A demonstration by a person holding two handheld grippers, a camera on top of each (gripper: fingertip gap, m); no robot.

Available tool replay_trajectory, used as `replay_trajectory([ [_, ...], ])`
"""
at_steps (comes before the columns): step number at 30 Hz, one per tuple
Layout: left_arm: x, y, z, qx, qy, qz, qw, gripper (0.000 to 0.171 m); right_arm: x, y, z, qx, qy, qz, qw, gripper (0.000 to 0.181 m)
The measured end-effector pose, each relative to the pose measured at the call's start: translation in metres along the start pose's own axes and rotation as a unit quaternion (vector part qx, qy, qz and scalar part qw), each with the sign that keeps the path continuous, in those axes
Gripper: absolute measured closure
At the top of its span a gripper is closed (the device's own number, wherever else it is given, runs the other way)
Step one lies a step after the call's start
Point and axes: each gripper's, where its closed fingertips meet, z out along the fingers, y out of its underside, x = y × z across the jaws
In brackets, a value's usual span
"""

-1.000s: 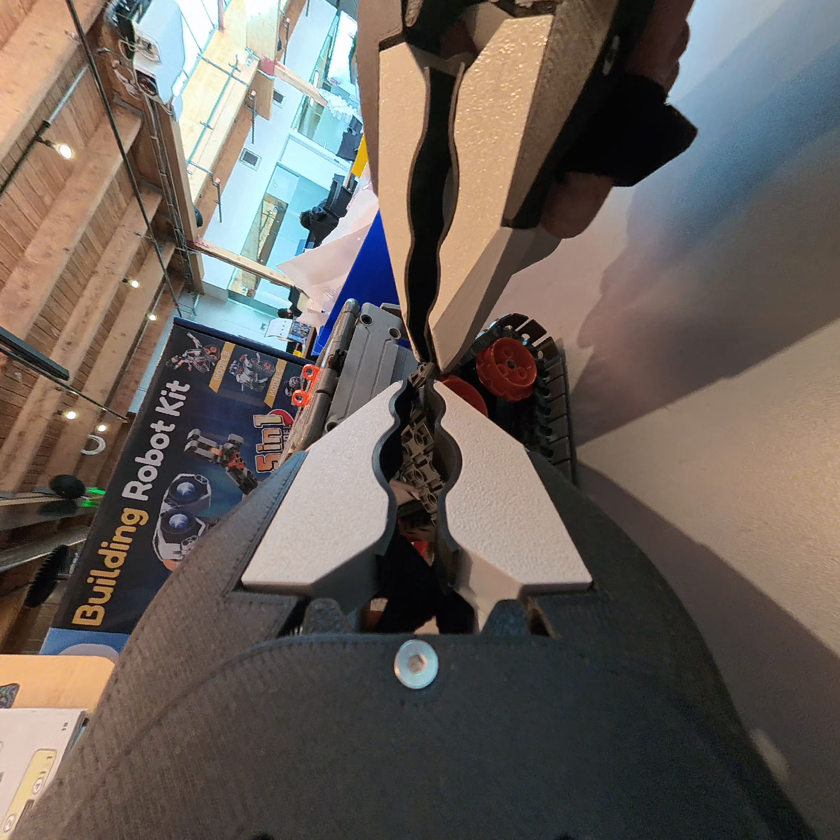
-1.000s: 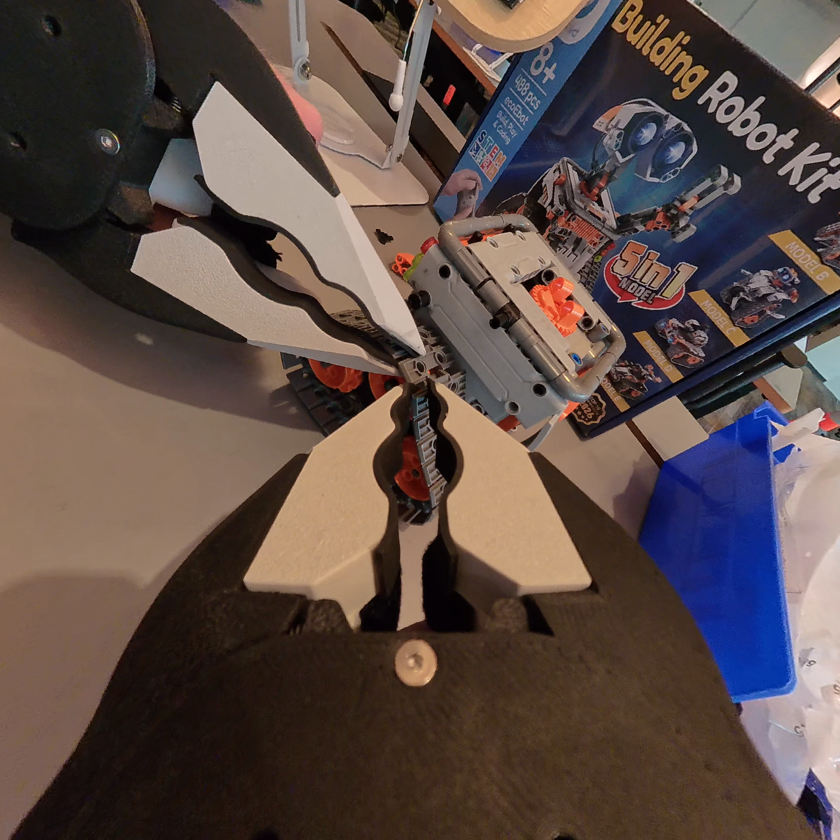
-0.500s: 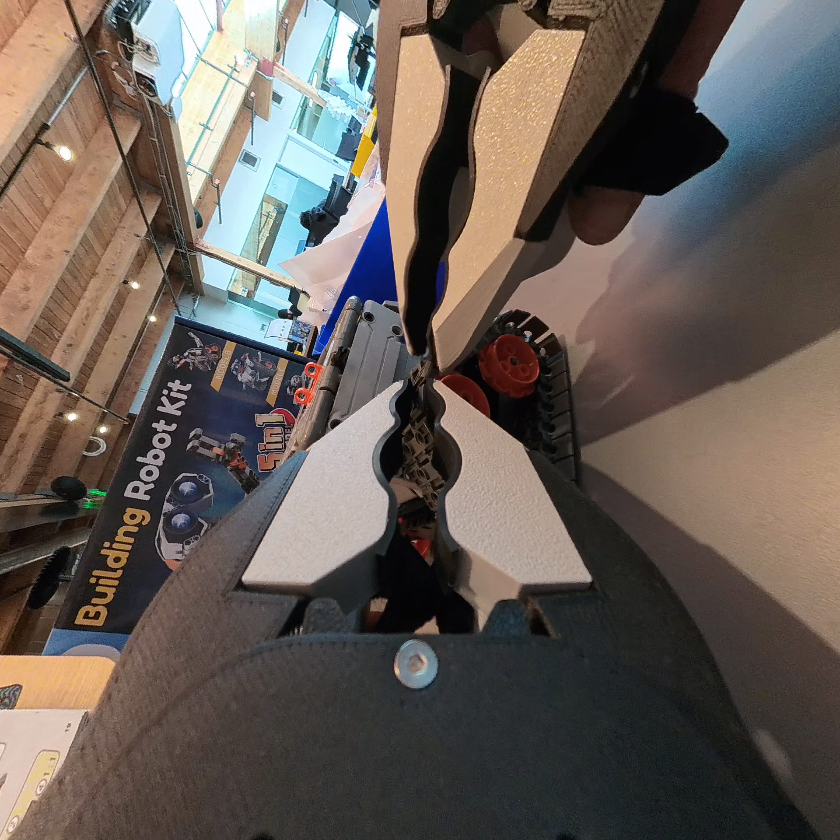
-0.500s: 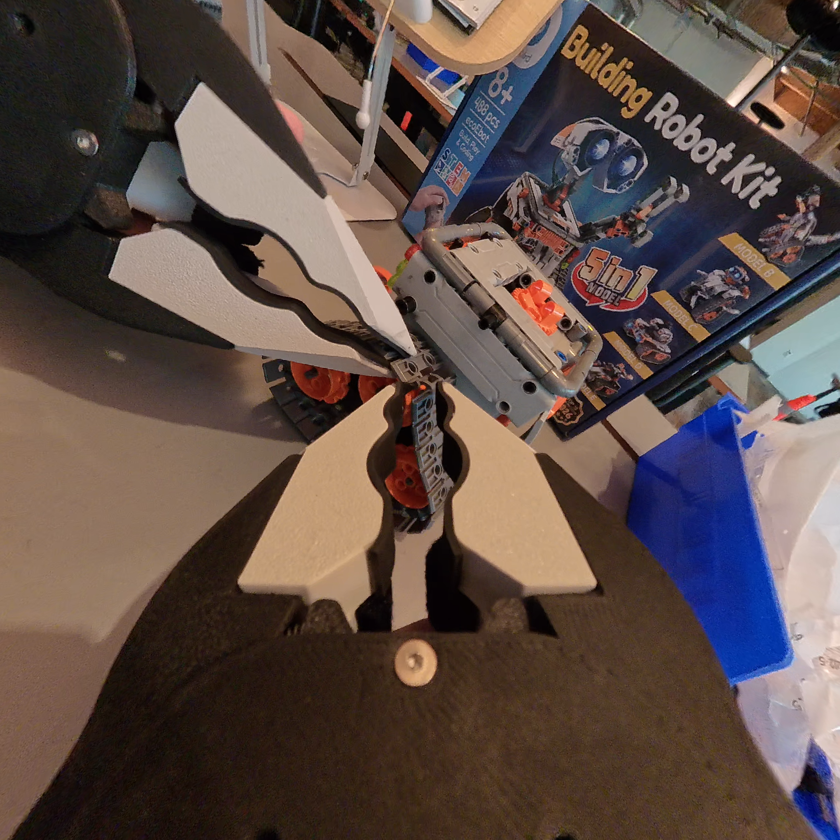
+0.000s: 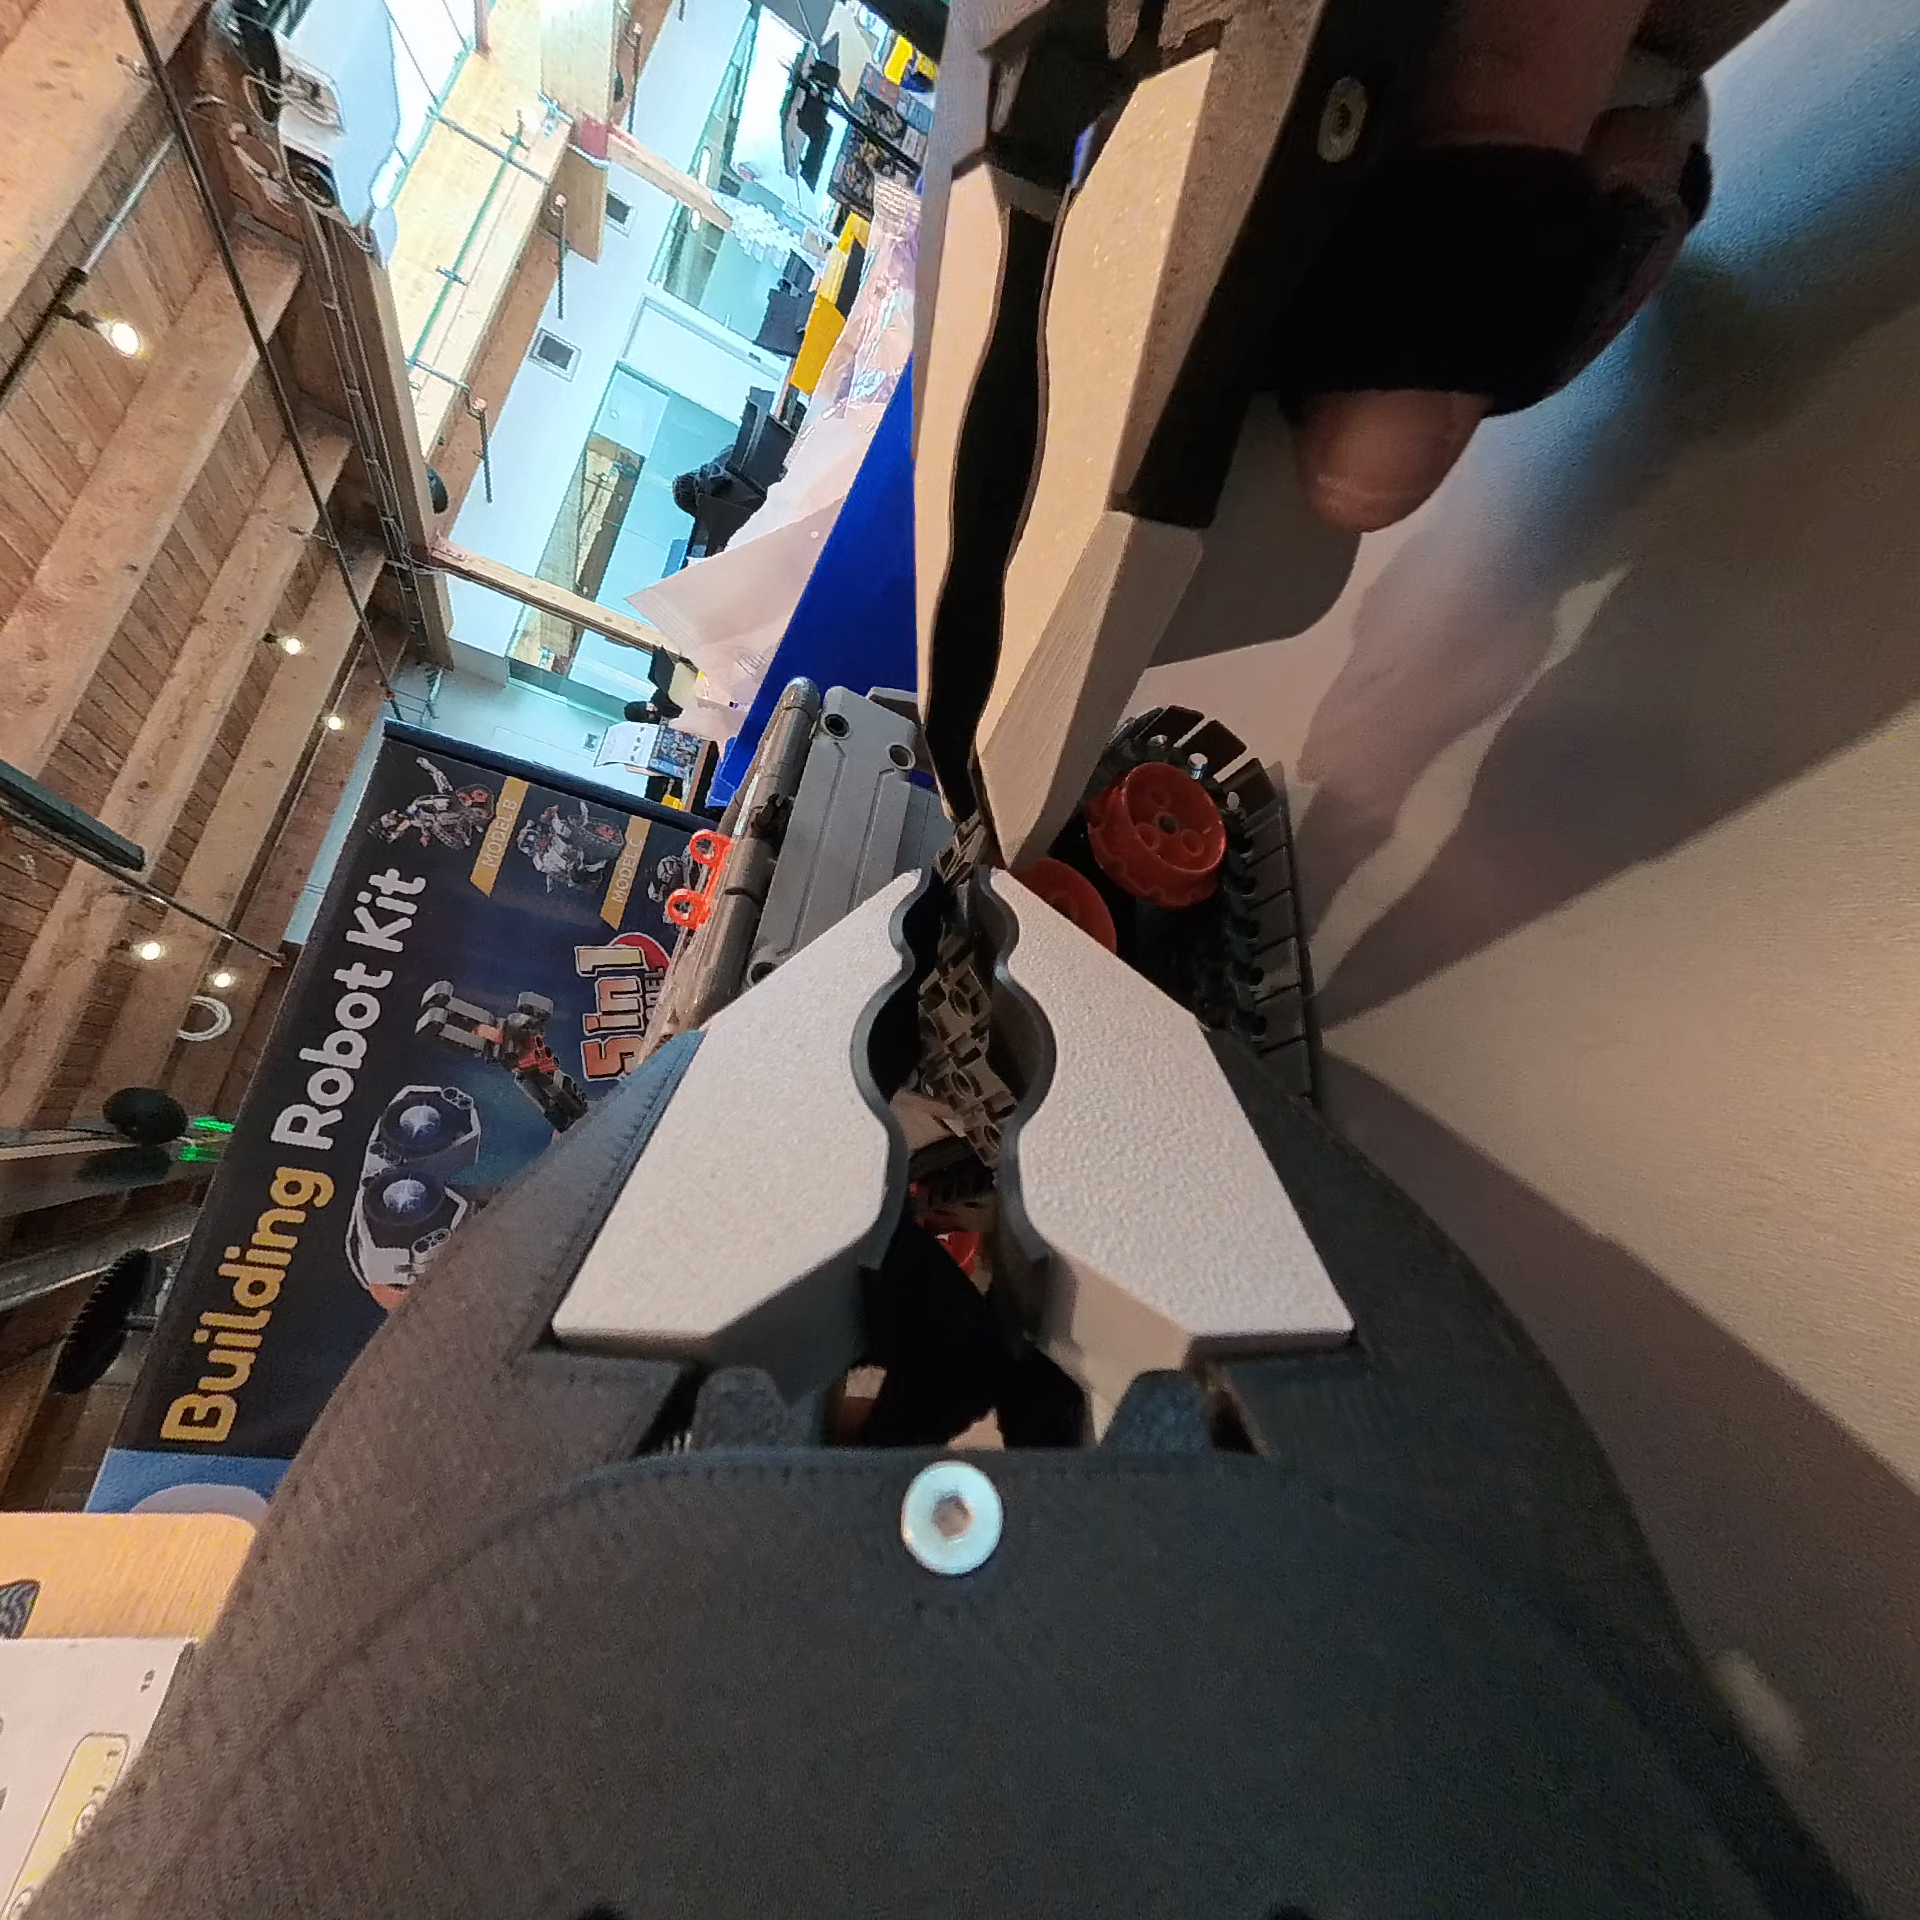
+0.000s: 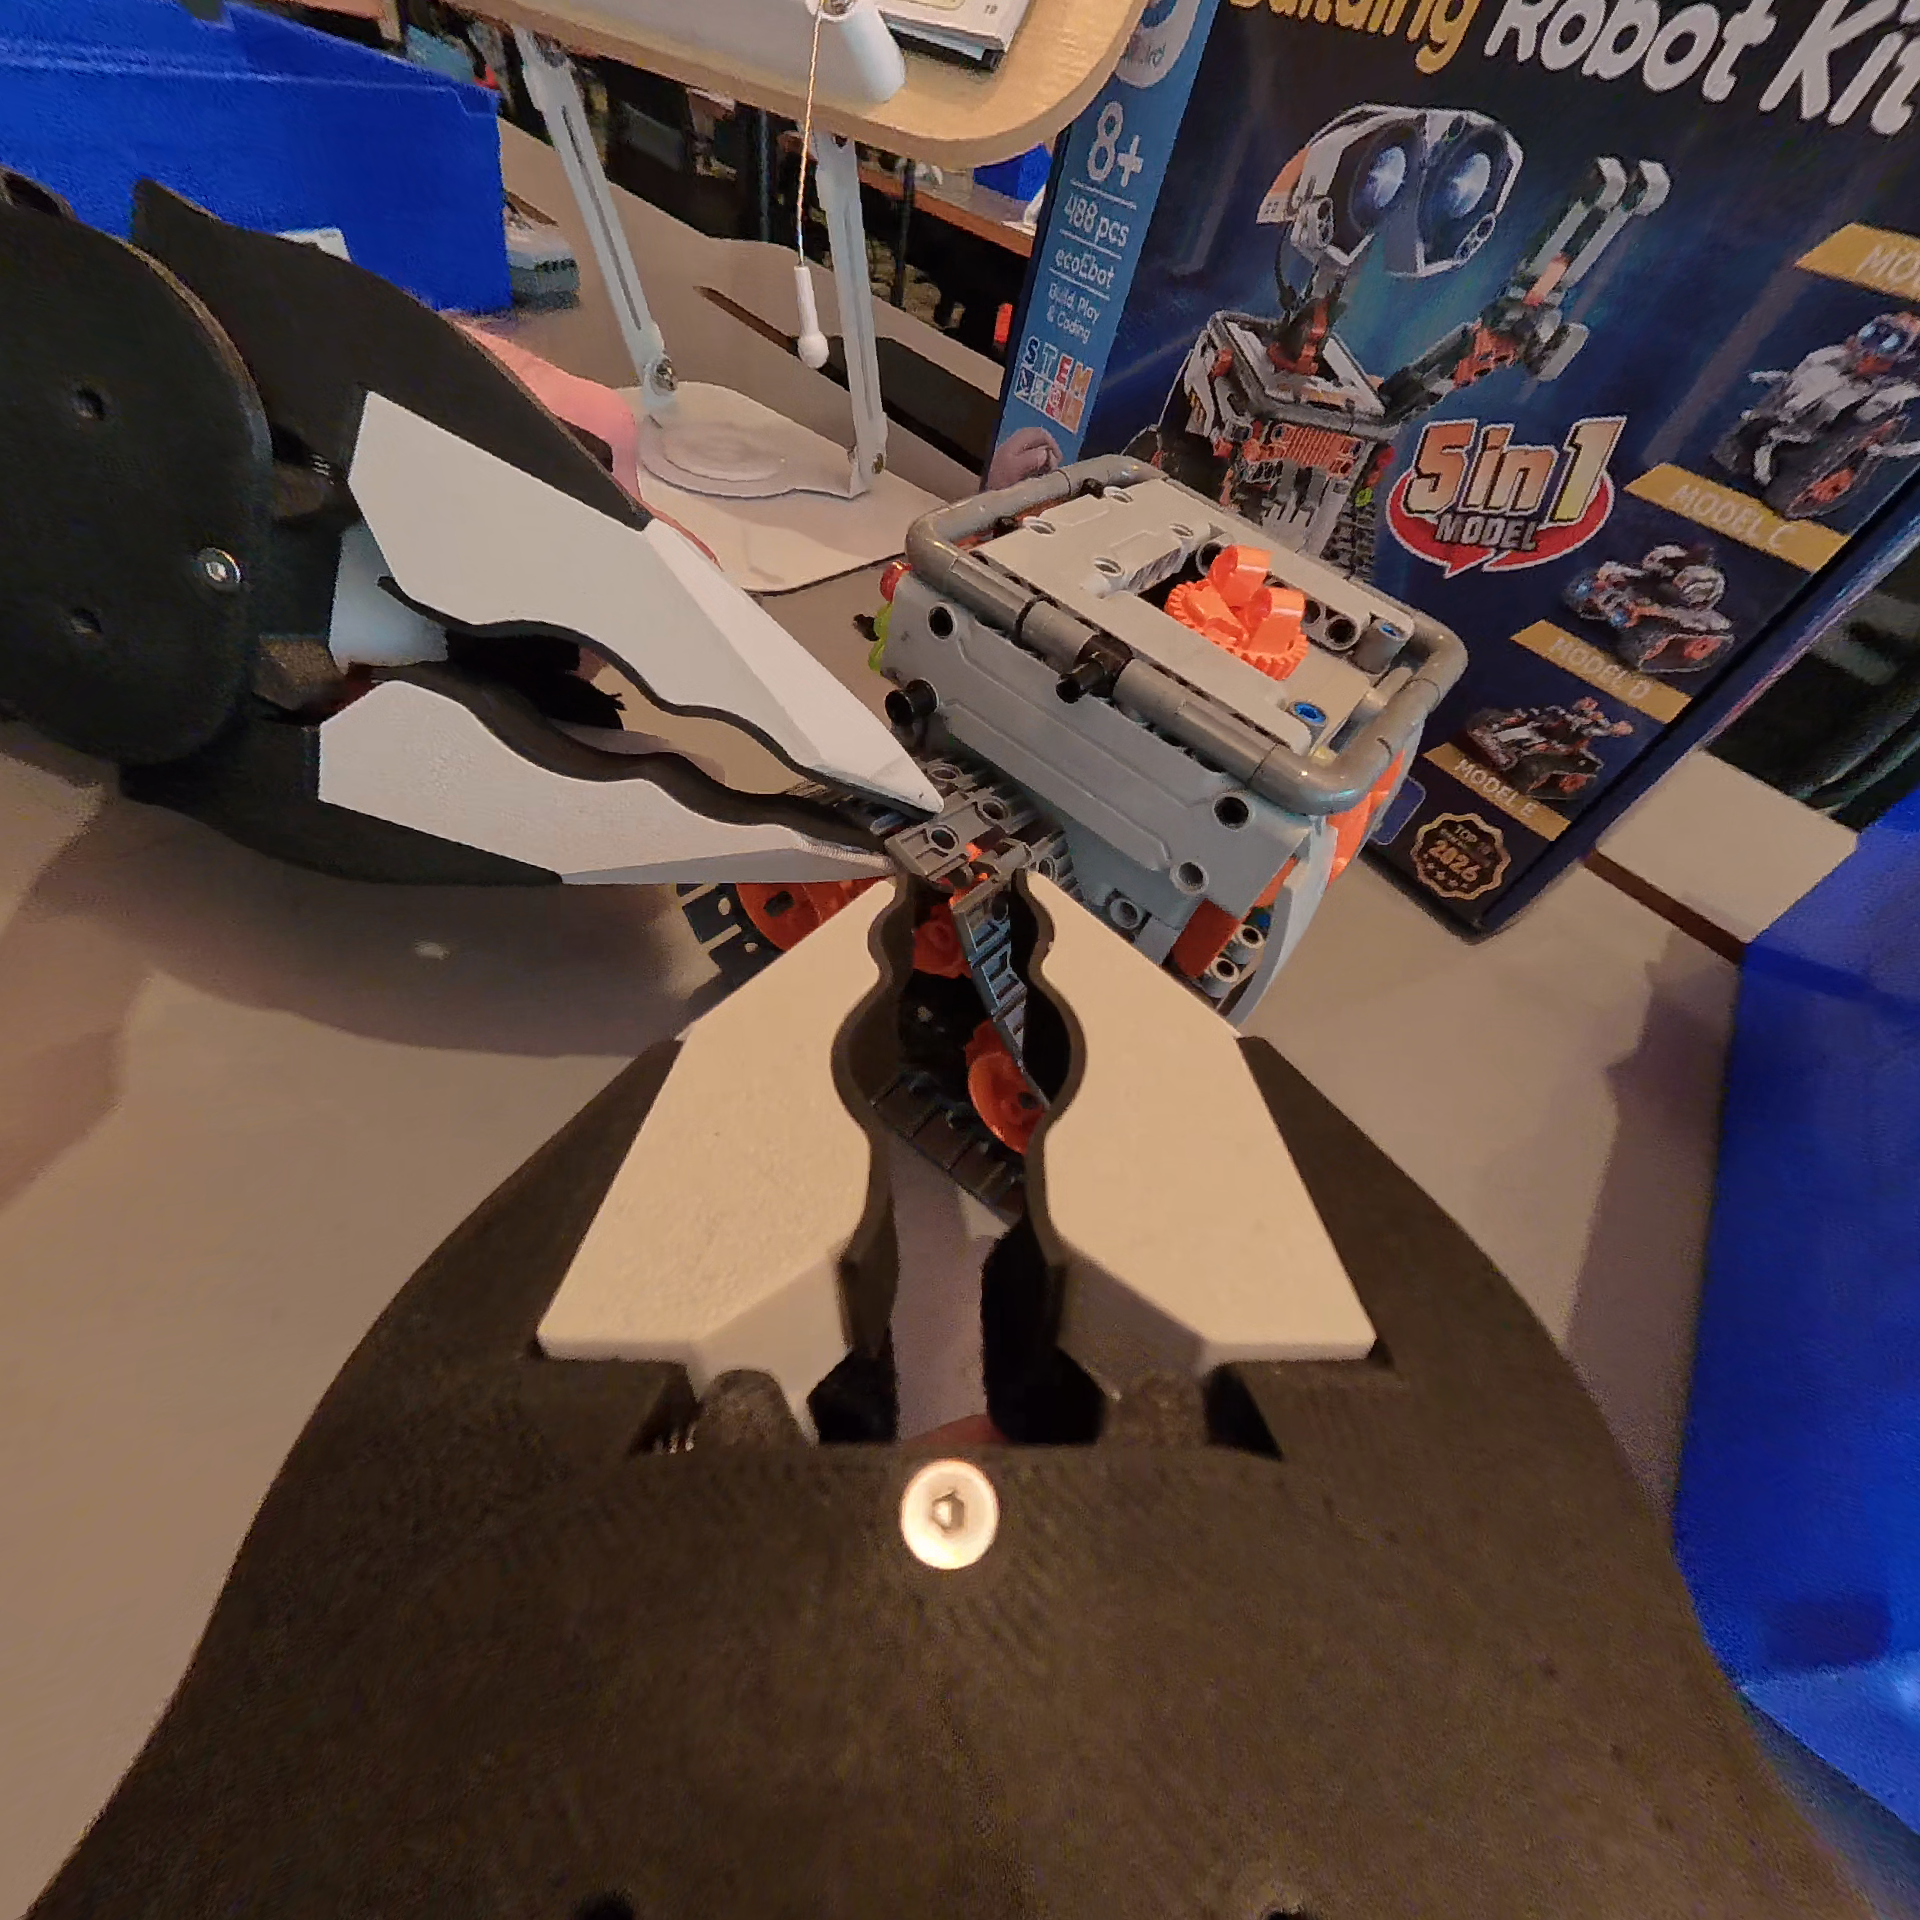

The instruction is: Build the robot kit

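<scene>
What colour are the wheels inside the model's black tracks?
The wheels are orange-red, clearest in the left wrist view.

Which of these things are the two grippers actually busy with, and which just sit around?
In use:
left gripper and right gripper, both clamped on grey beam pieces of the tracked toy robot.

Lying about:
kit box
blue bin
white stand

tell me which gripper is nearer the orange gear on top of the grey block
Left. In the right wrist view the left gripper pinches a grey beam at the block's base, just below the orange gear. The right gripper grips the beam lower and farther off.
</scene>
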Motion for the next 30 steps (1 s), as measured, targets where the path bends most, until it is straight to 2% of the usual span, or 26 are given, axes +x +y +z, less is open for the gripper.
replay_trajectory([
  [5,0.001,0.000,0.001,0.003,0.006,-0.007,1.000,0.166,0.000,0.002,0.003,-0.005,-0.016,-0.008,1.000,0.165],
  [7,0.001,-0.001,0.001,0.005,0.007,-0.007,1.000,0.166,-0.003,0.004,0.005,-0.013,-0.014,-0.045,0.999,0.151],
  [8,0.001,-0.001,0.002,0.005,0.008,-0.011,1.000,0.166,-0.004,0.006,0.006,-0.020,-0.005,-0.070,0.997,0.151],
  [11,0.001,-0.002,0.003,0.007,0.012,-0.017,1.000,0.167,0.005,0.005,0.009,-0.037,0.048,-0.137,0.989,0.167],
  [14,0.000,0.000,0.004,0.007,0.014,-0.027,1.000,0.167,0.008,0.005,0.012,-0.053,0.087,-0.192,0.976,0.169],
  [19,0.001,0.001,0.005,0.010,0.019,-0.042,0.999,0.167,0.008,0.006,0.014,-0.071,0.099,-0.235,0.964,0.170],
  [30,-0.001,0.006,0.006,0.011,0.024,-0.065,0.998,0.166,0.011,0.005,0.017,-0.084,0.139,-0.291,0.943,0.169],
])
